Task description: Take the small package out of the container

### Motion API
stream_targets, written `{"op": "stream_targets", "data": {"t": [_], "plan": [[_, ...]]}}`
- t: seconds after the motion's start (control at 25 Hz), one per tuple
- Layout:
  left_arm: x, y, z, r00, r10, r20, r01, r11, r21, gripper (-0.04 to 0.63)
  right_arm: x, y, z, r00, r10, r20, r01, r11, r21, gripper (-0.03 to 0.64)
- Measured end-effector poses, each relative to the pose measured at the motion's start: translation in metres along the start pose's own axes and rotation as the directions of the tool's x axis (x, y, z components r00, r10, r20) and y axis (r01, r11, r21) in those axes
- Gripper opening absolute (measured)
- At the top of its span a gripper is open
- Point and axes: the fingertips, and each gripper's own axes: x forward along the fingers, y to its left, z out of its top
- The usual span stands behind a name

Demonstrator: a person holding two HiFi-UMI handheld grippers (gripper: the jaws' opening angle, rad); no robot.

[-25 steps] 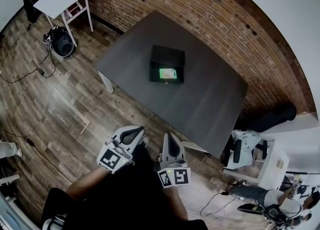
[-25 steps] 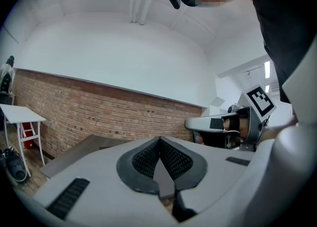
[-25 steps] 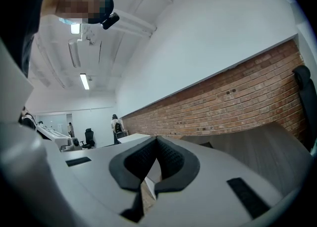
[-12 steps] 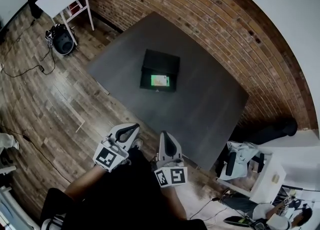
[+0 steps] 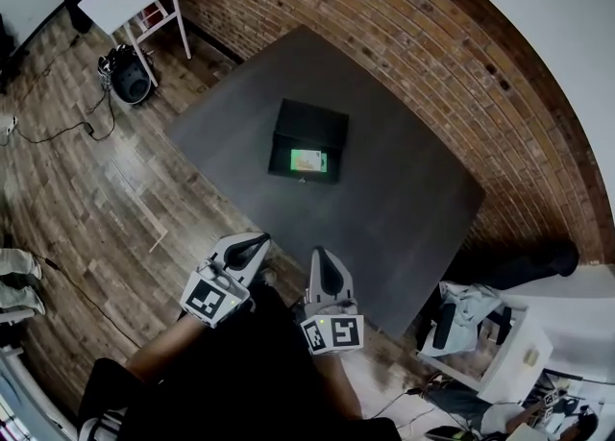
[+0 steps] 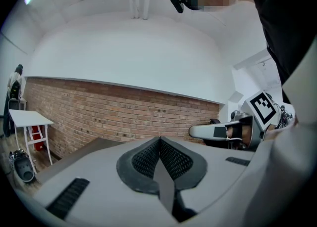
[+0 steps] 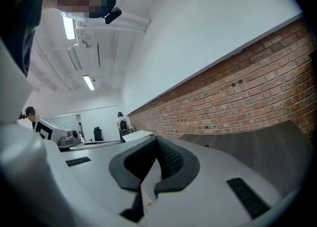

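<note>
Two hand-held grippers (image 5: 259,238) (image 5: 321,256) nearer one container (image 5: 312,122)

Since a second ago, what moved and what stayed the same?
The person carried the left gripper and right gripper closer to the dark table; nothing was grabbed or let go. Both grippers stayed shut and empty, and the green small package still lies in the open black container.

Left gripper (image 5: 252,249) and right gripper (image 5: 324,273) side by side, level, both closed, empty.
</note>
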Motion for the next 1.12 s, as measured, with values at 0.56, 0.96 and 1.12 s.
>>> {"op": "stream_targets", "data": {"t": [0.56,0.96,1.12], "plan": [[0.051,0.056,0.007,0.999,-0.040,0.010,0.040,0.999,-0.005,0.032,0.065,-0.021,0.004,0.999,-0.030,-0.013,0.030,1.000,-0.009,0.014],[0.101,0.123,0.004,0.995,-0.101,-0.017,0.100,0.995,-0.025,0.031,0.137,-0.037,-0.003,0.994,-0.093,-0.057,0.092,0.996,-0.010,0.014],[0.121,0.151,0.005,0.990,-0.138,-0.023,0.137,0.990,-0.038,0.032,0.168,-0.043,-0.008,0.988,-0.125,-0.087,0.125,0.992,-0.013,0.014]]}}
